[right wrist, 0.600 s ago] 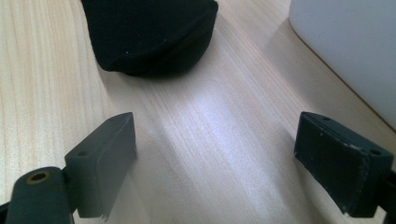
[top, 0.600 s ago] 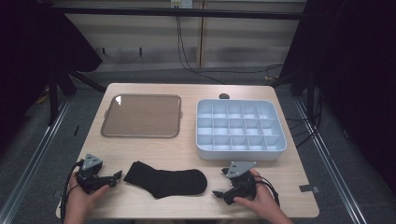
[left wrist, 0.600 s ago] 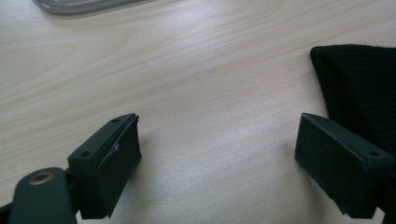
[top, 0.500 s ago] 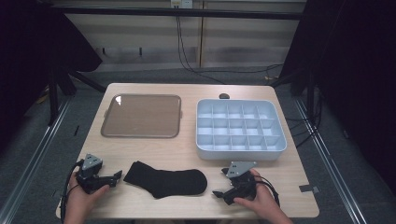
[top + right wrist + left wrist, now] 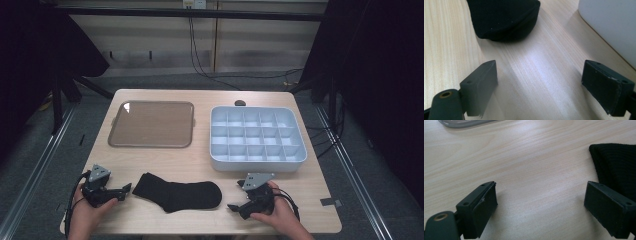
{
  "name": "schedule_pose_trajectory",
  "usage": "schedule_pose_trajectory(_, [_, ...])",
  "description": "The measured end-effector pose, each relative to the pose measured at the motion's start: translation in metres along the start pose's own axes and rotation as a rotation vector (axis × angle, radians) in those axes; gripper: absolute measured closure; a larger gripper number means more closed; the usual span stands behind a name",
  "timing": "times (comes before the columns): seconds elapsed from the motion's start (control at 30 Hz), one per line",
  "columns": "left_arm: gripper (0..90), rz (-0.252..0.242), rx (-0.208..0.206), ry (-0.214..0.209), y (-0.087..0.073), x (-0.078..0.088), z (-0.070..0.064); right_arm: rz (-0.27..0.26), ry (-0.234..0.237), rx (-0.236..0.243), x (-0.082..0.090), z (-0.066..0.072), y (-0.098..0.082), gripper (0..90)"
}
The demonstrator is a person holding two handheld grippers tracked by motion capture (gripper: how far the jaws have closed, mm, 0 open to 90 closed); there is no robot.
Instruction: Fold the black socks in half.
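A black sock lies flat near the table's front edge, between the two grippers. My left gripper rests on the table just left of the sock's cuff end, jaws wide open. In the left gripper view the gripper holds nothing, and the sock lies beside its right jaw. My right gripper sits to the right of the sock's toe, also open. In the right gripper view the gripper has bare wood between its jaws, with the sock's toe a short way ahead.
A flat brown tray lies at the back left. A white box with several compartments stands at the back right; its wall is close to my right gripper. A small dark object lies behind the box.
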State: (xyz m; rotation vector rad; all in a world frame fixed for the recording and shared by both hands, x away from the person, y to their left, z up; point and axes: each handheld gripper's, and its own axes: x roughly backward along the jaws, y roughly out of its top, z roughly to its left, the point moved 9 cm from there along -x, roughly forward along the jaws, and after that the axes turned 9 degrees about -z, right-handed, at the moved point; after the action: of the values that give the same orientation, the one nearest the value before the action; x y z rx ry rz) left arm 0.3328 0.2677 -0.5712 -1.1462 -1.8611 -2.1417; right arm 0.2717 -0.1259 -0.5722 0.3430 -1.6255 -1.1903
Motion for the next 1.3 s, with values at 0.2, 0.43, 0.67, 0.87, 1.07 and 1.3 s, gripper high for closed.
schedule_pose_trajectory(0.2, [10.9,-0.002,0.009,0.006,0.000,0.000,0.000,0.000,-0.004,-0.003,0.000,0.000,0.000,12.9])
schedule_pose_trajectory(0.43, [17.8,0.021,0.044,0.025,0.002,0.003,0.001,-0.004,-0.025,-0.014,0.000,0.000,0.000,16.0])
schedule_pose_trajectory(0.67, [24.5,0.059,0.066,0.008,0.011,0.014,-0.009,0.033,-0.014,-0.029,0.007,0.000,0.005,41.5])
schedule_pose_trajectory(0.87, [30.1,0.053,0.103,-0.025,0.022,0.017,-0.021,0.003,0.007,-0.036,0.007,0.009,0.019,56.3])
schedule_pose_trajectory(1.07, [30.4,0.071,0.090,-0.046,0.024,0.011,-0.034,-0.016,0.002,-0.019,0.003,0.016,0.031,83.0])
schedule_pose_trajectory(1.3, [30.5,0.106,0.050,-0.078,0.025,0.000,-0.053,-0.001,0.018,-0.026,-0.001,0.019,0.037,90.0])
